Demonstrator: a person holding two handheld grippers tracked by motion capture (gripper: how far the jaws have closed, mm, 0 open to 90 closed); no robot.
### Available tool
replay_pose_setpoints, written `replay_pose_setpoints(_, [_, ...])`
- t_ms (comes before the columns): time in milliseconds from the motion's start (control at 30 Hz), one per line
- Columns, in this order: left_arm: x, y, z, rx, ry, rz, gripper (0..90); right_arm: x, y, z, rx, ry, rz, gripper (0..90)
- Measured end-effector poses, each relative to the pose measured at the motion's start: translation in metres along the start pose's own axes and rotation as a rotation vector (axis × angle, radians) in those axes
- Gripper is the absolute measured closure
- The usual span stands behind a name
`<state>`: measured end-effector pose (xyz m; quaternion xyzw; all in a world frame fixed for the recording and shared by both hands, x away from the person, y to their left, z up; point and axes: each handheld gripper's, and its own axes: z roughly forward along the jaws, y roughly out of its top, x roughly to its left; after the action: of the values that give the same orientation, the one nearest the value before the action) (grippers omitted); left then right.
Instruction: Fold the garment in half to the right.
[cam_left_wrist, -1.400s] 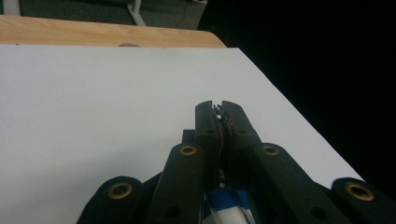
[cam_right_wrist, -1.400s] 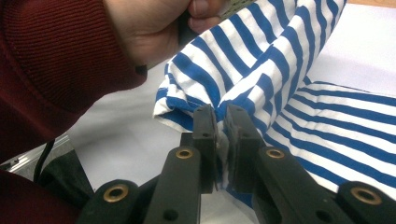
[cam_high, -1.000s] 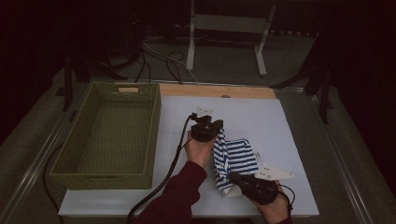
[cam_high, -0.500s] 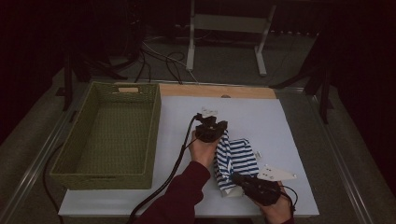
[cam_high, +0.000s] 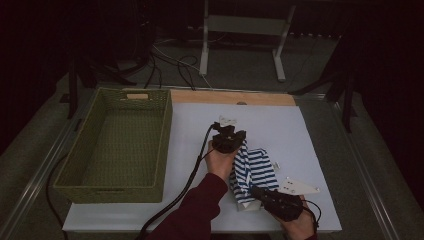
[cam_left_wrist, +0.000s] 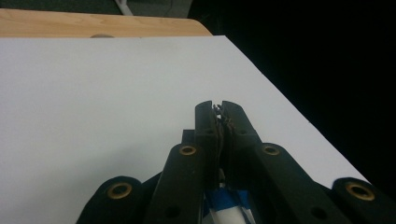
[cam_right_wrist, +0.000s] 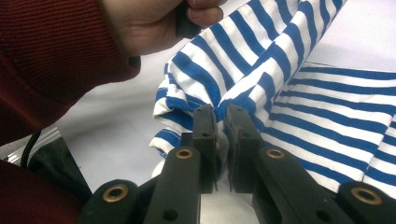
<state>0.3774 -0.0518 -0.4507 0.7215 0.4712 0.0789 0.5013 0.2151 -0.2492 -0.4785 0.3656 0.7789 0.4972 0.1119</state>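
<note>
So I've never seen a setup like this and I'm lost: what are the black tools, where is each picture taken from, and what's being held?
A person holds a hand-held two-jaw gripper in each hand. The high view looks down on a white table with a green woven basket at its left. The other two pictures come from cameras riding on the grippers. The left gripper is shut on an edge of a blue-and-white striped cloth; the right gripper pinches a fold of the same cloth nearer the person.

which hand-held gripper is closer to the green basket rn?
Left. The left hand-held gripper sits mid-mat, just right of the green basket, lifting the striped cloth. The right hand-held gripper is farther right, at the cloth's near edge.
</note>
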Motion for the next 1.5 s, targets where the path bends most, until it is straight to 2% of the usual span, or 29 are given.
replay_pose_setpoints(1500, [-0.008,-0.009,0.026,0.035,0.010,-0.009,85.7,-0.013,-0.011,-0.004,0.047,-0.041,0.011,82.8])
